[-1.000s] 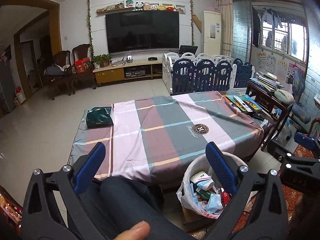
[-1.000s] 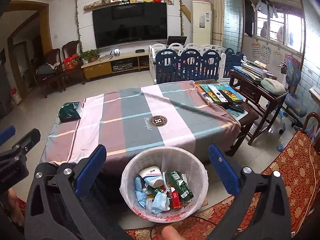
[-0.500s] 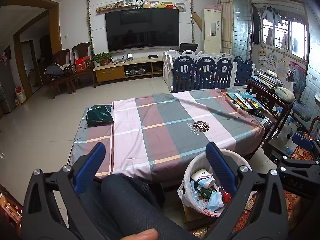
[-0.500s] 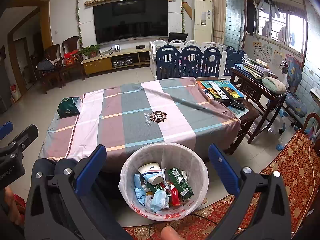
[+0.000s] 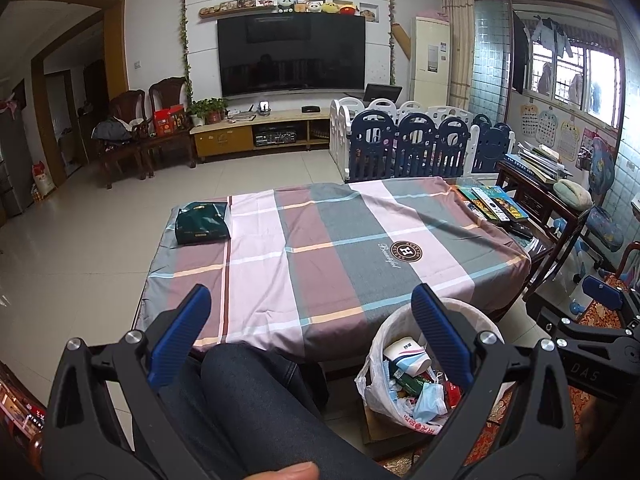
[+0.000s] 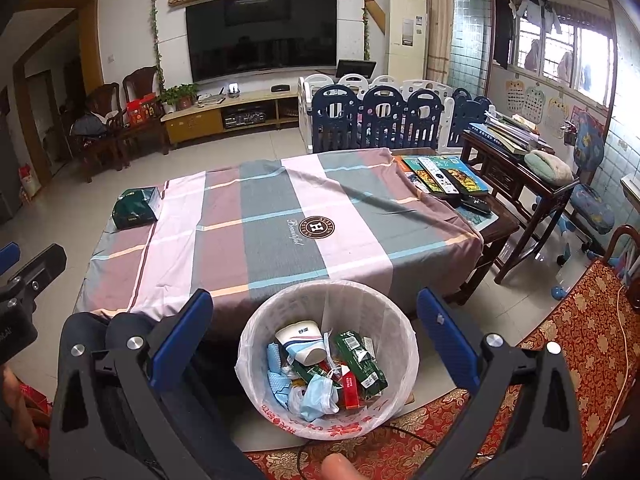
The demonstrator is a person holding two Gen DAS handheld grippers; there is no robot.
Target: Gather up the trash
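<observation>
It was a living room with a big dark TV (image 6: 262, 34) on the wall and a pale tiled floor. The right tool (image 6: 314, 328) hung with its two blue pads spread wide and held nothing. Right below it, between the pads, stood the trash bin (image 6: 396, 364). The bin was round, with a thin white plastic bag pulled over its rim. Inside lay a white paper cup (image 6: 301, 340), a shiny green wrapper (image 6: 360, 360), a soft blue face mask (image 6: 318, 396) and a small red pack (image 6: 350, 388), all heaped together.

The left tool (image 5: 306, 322) was wide open too, and empty. It hung above the person's knee in dark jeans (image 5: 248, 404), near the tabletop's edge.

Past the bin was the tabletop (image 6: 280, 220), covered with a smooth striped cloth in pink, grey and brown. A flat dark green packet (image 5: 202, 224) lay by itself at the far left corner. It looked soft and a bit puffy.

The picking up seemed nearly done, since most trash sat in the bin. The green packet may be the last piece, though I cannot tell if it is trash. To get it, the left tool would need to reach far over the cloth and pinch it gently.
</observation>
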